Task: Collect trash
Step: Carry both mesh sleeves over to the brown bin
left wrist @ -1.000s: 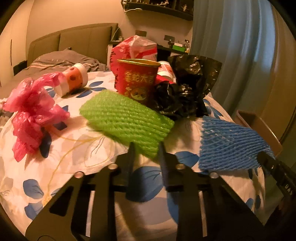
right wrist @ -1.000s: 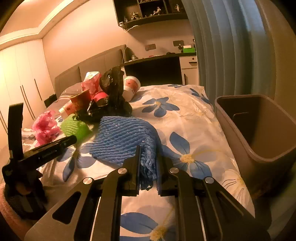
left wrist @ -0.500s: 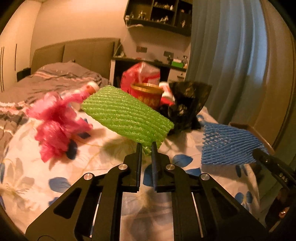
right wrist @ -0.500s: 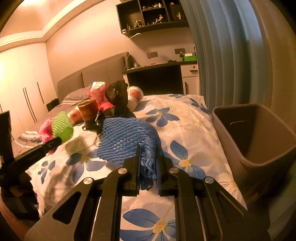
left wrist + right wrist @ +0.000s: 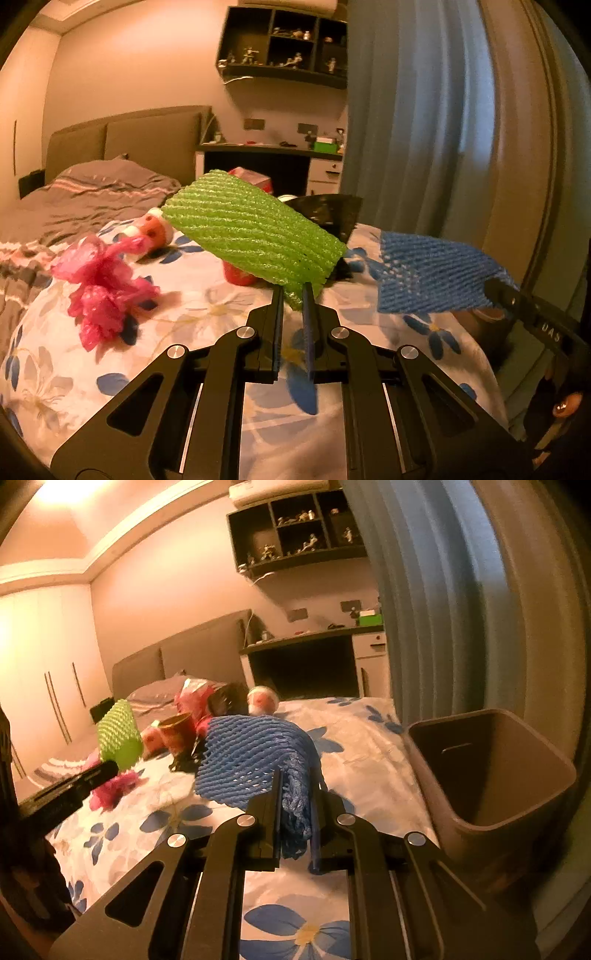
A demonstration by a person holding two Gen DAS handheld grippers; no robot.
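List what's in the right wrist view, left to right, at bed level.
Left gripper → green foam net → red cup → blue foam net in the right gripper → brown trash bin.

The right gripper pinches a bunched corner of the blue foam net, which hangs clear above the flowered bedspread. At left, the left gripper carries the green foam net. Behind them lie a red cup and a pink bag. A brown bin stands open beside the bed
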